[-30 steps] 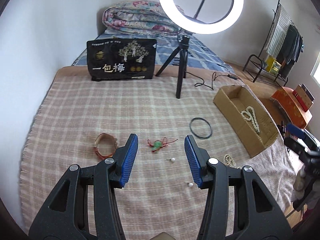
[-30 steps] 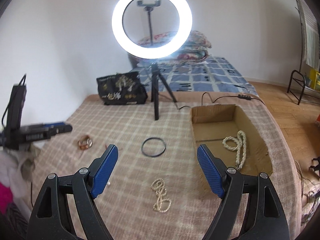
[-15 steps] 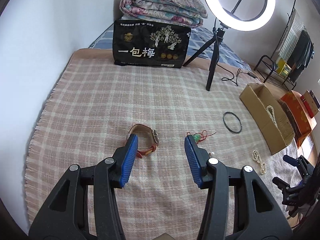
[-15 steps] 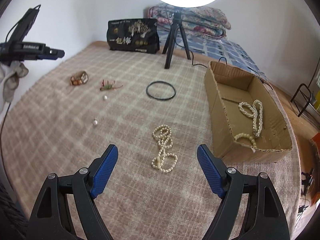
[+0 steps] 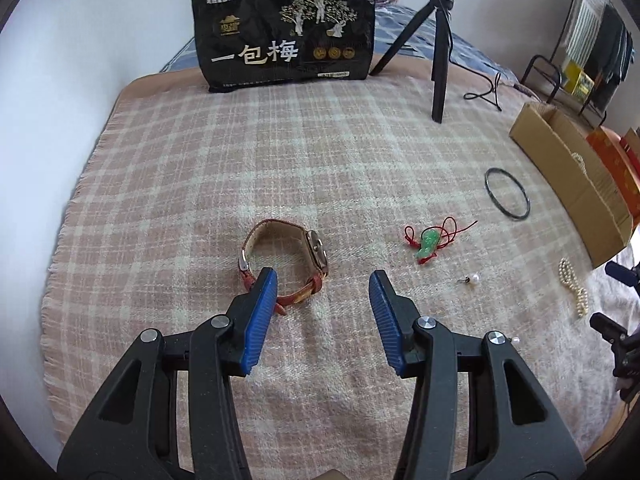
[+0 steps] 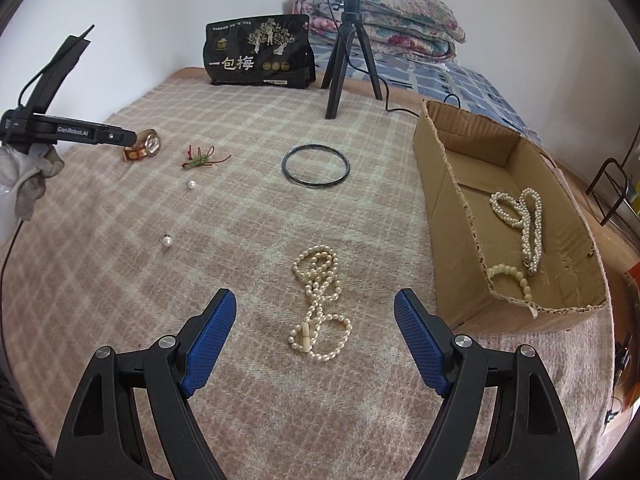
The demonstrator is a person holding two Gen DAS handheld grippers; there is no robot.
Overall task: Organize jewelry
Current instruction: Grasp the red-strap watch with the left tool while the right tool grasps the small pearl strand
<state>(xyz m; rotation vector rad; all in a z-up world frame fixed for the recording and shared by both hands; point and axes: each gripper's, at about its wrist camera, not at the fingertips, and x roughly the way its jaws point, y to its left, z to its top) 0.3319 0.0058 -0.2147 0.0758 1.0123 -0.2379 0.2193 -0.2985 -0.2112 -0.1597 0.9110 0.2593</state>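
A brown-strapped watch (image 5: 286,258) lies on the checked blanket (image 5: 280,160), just beyond my left gripper (image 5: 323,278). That gripper is open and empty, its left fingertip over the strap's near end. Right of the watch lie a green pendant on red cord (image 5: 430,242), a pearl earring (image 5: 472,279) and a black bangle (image 5: 507,194). My right gripper (image 6: 315,300) hangs open, empty, low over a loose pearl necklace (image 6: 319,300) that sits between its fingers. The cardboard box (image 6: 452,200) on the right holds a pearl necklace (image 6: 524,226) and a bead bracelet (image 6: 512,276).
A black printed bag (image 5: 284,36) and a ring light tripod (image 5: 440,52) stand at the blanket's far edge. Two loose pearl earrings (image 6: 191,184) lie left of the bangle (image 6: 316,165). A gloved hand (image 6: 28,176) holds the left gripper. An orange box (image 5: 616,164) sits beyond the carton.
Both grippers dropped toward the blanket. The left one swung left from the pendant to the watch; the right one came down over the loose pearl necklace. Neither opening changed.
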